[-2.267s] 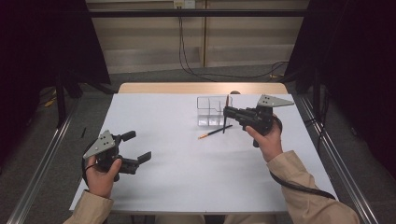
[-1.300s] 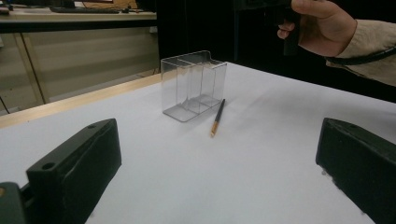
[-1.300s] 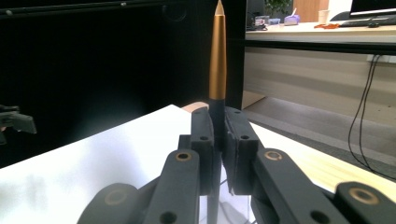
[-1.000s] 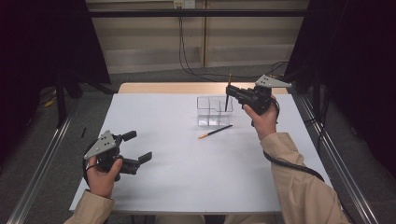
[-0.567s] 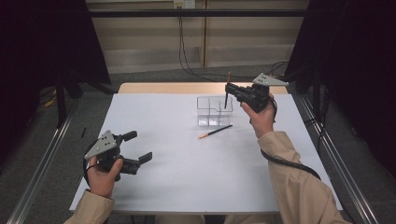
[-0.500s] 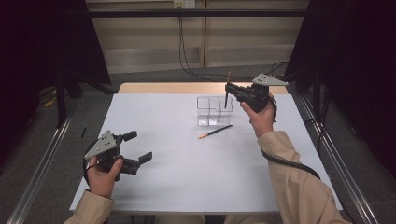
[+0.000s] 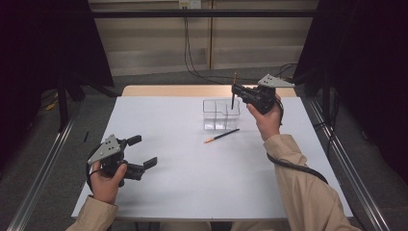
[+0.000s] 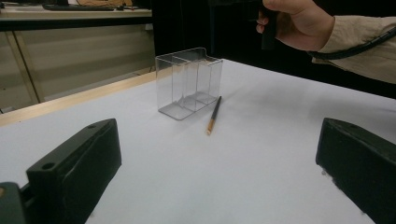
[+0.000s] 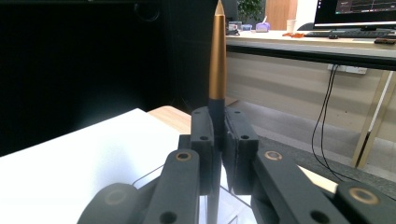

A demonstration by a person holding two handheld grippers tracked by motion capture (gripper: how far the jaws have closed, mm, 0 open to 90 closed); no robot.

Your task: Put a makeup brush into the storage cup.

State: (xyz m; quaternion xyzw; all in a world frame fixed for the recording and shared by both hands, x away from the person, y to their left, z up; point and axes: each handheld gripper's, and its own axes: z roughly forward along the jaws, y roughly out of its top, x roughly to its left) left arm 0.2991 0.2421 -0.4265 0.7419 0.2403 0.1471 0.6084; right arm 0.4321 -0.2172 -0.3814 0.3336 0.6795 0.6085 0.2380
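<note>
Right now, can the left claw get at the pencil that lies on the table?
Probably yes: the left claw is open and holds nothing, and bare table lies between it and the pencil, which rests just in front of the clear box.

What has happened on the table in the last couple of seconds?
The right claw, shut on a pencil, carried it up and back from the table to just above the clear box, holding it upright. The left claw, the box and the second pencil stayed put.
</note>
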